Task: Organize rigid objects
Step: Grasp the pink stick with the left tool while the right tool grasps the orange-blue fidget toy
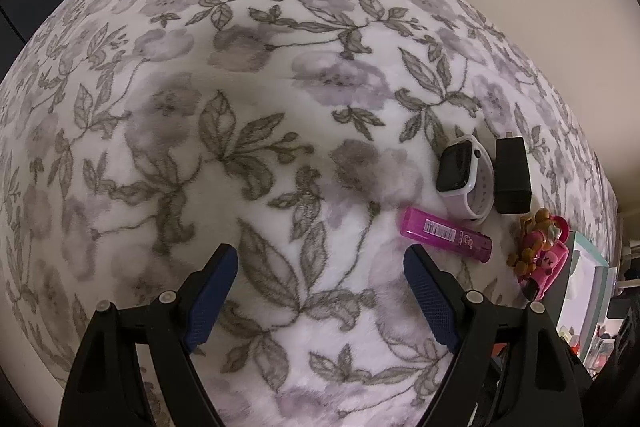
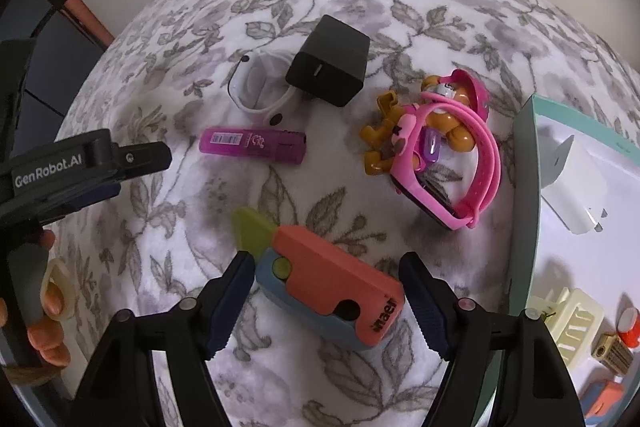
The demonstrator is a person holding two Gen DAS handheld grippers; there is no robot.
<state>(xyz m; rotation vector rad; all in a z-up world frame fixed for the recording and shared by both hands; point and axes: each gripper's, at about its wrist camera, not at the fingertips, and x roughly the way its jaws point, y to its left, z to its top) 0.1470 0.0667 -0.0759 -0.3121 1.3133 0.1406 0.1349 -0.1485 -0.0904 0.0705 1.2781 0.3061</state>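
Observation:
An orange and blue toy knife with a green blade (image 2: 328, 283) lies on the floral blanket between the open fingers of my right gripper (image 2: 326, 301); whether the fingers touch it I cannot tell. Beyond it lie a magenta marker (image 2: 254, 145), a white-strapped smartwatch (image 2: 260, 87), a black charger (image 2: 330, 67), a pink watch (image 2: 452, 167) and a brown figurine (image 2: 404, 123). My left gripper (image 1: 320, 291) is open and empty over bare blanket, left of the marker (image 1: 444, 233), the smartwatch (image 1: 464, 175) and the charger (image 1: 512, 175).
A teal-walled box (image 2: 524, 211) with a white inside stands at the right and holds a white adapter (image 2: 576, 183), a cream holder (image 2: 576, 323) and small items. The left gripper's body (image 2: 80, 167) shows at the left. A wall rises behind the blanket.

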